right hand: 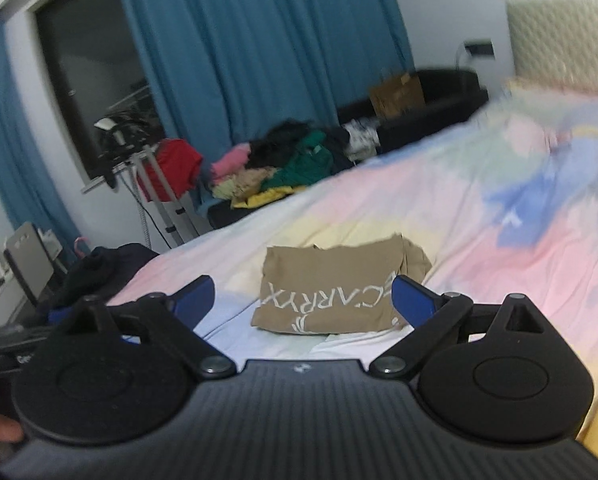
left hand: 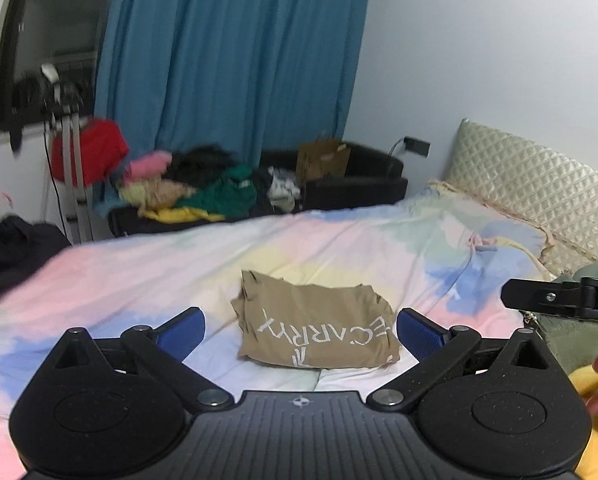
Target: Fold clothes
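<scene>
A tan garment (left hand: 315,326) with white lettering lies folded into a compact rectangle on the pastel bedspread (left hand: 119,276). My left gripper (left hand: 301,334) is open and empty, its blue pads (left hand: 181,330) spread on either side of the garment, held just short of it. The same folded garment (right hand: 335,290) shows in the right wrist view on the bedspread (right hand: 479,240). My right gripper (right hand: 303,298) is open and empty, also just short of it. Part of the right gripper's black body (left hand: 559,300) shows at the right edge of the left view.
A pile of unfolded clothes (left hand: 191,186) lies on a dark bench beyond the bed, by a blue curtain (left hand: 235,52). A quilted headboard (left hand: 539,188) stands at the right. A tripod with red cloth (left hand: 79,156) stands at the left. Dark clothing (right hand: 99,276) sits at the bed's left edge.
</scene>
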A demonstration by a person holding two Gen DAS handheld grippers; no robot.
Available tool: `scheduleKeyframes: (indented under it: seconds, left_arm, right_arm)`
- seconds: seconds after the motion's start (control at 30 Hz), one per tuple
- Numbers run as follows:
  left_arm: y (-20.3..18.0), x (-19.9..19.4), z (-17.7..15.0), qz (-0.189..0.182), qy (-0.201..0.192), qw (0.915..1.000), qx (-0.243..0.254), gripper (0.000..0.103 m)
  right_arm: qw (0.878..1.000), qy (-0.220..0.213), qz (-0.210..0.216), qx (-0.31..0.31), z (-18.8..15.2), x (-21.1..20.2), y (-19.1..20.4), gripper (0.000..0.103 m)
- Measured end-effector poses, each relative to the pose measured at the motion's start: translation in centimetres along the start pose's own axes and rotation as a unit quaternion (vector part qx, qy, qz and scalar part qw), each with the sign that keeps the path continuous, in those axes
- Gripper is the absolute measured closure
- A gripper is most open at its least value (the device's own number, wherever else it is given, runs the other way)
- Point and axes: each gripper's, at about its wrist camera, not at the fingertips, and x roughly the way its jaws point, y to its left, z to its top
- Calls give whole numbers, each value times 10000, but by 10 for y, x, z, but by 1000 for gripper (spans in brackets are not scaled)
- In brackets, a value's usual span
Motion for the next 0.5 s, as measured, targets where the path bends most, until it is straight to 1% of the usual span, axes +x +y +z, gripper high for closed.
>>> scheduleKeyframes:
  seconds: [0.07,0.23,0.3,0.37,0.5]
  left_arm:
    - [-5,-24,-6,51,-175,9997,136,0]
    - [-16,-67,-24,164,-437,9983,349,0]
    - [-18,-80,-32,166,-536,9977,369,0]
    - [-21,-94,-40,95,-712,9967,371,0]
    - [-22,-111,-53,101,-970,9945,384,0]
  right_arm:
    - [9997,-161,36,-153,-6,-16,9,6]
    - [9983,-470,130,-317,-28,-46,21,6]
    - [9975,-570,136,-405,-38,-53,25,6]
    - [9965,-657,120,-507,-49,-58,30,6]
    - [9948,-775,-15,-658,-69,-61,37,6]
